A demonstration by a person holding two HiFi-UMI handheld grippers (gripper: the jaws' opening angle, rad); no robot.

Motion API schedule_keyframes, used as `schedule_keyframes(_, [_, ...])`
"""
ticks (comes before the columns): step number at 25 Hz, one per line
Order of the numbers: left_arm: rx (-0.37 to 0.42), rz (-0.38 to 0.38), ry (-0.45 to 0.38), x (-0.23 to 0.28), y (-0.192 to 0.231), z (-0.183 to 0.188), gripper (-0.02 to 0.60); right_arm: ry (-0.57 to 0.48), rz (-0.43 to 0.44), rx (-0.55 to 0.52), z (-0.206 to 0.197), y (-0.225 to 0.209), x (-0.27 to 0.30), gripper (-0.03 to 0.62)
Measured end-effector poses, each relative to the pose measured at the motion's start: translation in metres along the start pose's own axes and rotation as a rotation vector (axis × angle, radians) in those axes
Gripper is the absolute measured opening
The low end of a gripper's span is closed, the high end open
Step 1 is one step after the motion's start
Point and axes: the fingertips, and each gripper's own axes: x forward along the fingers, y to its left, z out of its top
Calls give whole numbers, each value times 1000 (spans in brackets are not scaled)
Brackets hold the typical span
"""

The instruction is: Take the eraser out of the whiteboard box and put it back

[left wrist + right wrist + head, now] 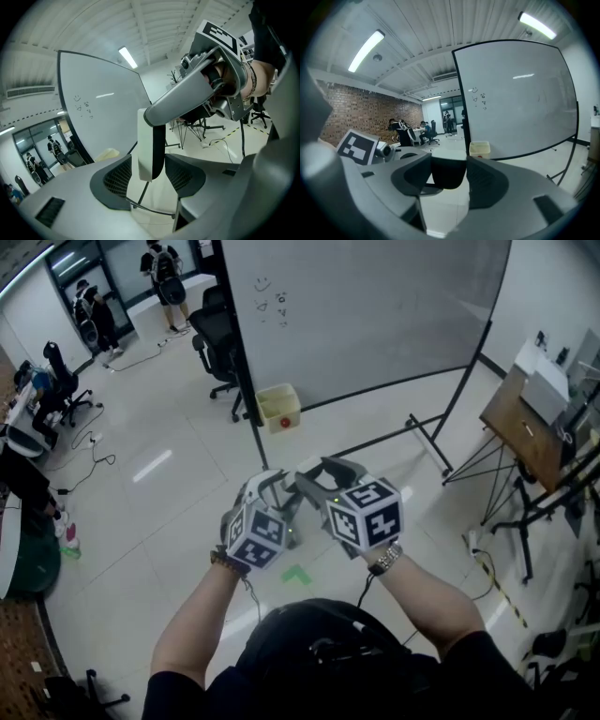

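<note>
A white eraser [146,145] with a black felt side hangs upright between the jaws of my left gripper [149,171]. These jaws stand open, and a small gap shows on each side of the eraser. My right gripper [448,171] is shut on the eraser [448,176], whose dark felt fills the space between its pads. In the head view both grippers [281,486] [314,482] meet tip to tip above the floor, and the eraser is hidden there. The cream box [278,406] stands on the floor at the foot of the whiteboard [375,306], well ahead of both grippers.
The whiteboard's black stand legs [427,437] spread across the floor on the right. A black office chair [217,343] stands left of the board. A wooden table with folding legs [525,427] is at far right. People [164,273] stand at the back left. Cables lie on the floor [94,456].
</note>
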Motion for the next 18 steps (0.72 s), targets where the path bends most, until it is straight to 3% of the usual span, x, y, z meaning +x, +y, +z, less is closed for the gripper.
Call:
schedule_keyframes(6, [15,2,-1,4,-7,8,214,-4,18,-18,2,0,-8,259])
schedule_keyframes(9, [13,-7,-5,6,-9,11,169,-9,17,-33,3,1,-9,259])
schedule_keyframes(18, [-15,35,-28,12,1,15,166,-32,-5,-86,8,0,-7,283])
